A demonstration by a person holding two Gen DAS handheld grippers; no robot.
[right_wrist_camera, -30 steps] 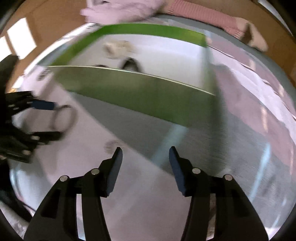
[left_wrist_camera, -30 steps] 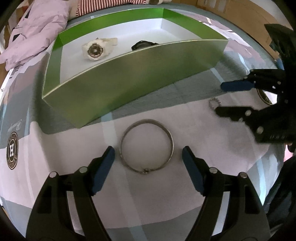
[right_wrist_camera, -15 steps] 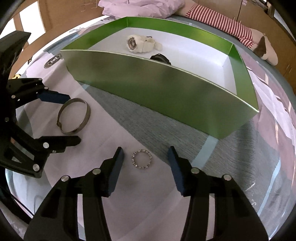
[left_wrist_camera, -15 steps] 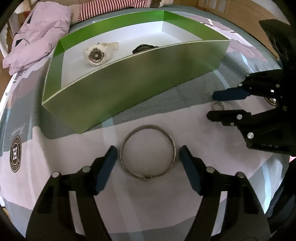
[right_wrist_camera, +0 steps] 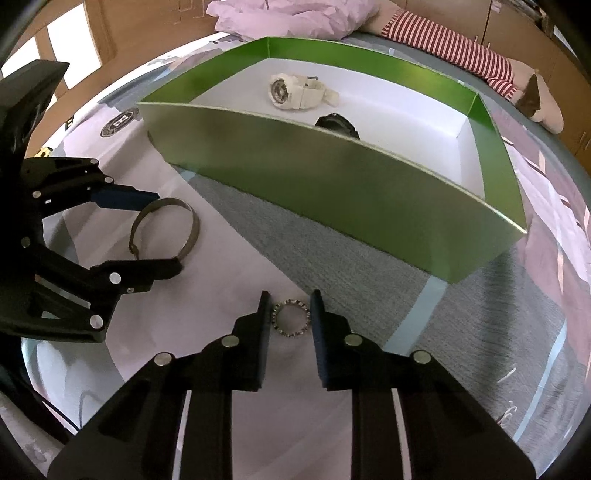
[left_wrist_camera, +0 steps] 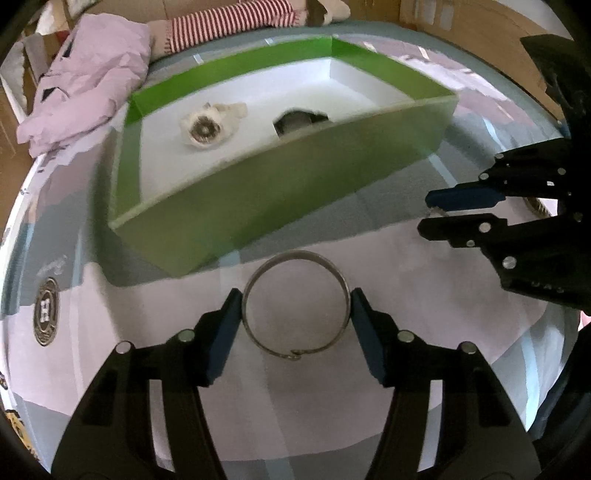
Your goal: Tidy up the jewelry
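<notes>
A silver bangle (left_wrist_camera: 295, 304) lies on the pale bedspread, and my left gripper (left_wrist_camera: 295, 306) has its blue pads touching both sides of it. The bangle also shows in the right wrist view (right_wrist_camera: 166, 229). A small beaded ring (right_wrist_camera: 290, 318) lies between the fingers of my right gripper (right_wrist_camera: 290, 314), which are closed against its sides. A green box (left_wrist_camera: 280, 192) with a white floor stands just beyond, holding a white watch (left_wrist_camera: 207, 125) and a dark watch (left_wrist_camera: 295, 120). The box (right_wrist_camera: 332, 184) and the white watch (right_wrist_camera: 295, 90) show in the right wrist view too.
A crumpled lilac garment (left_wrist_camera: 85, 81) and a red-striped sleeve (left_wrist_camera: 229, 22) lie behind the box. A round badge print (left_wrist_camera: 46, 312) marks the bedspread at left. My right gripper's body (left_wrist_camera: 517, 236) stands at the right of the left wrist view.
Both grippers have closed in: the left fingers now touch the bangle's sides, and the right fingers have narrowed onto the small ring. Both have moved forward slightly.
</notes>
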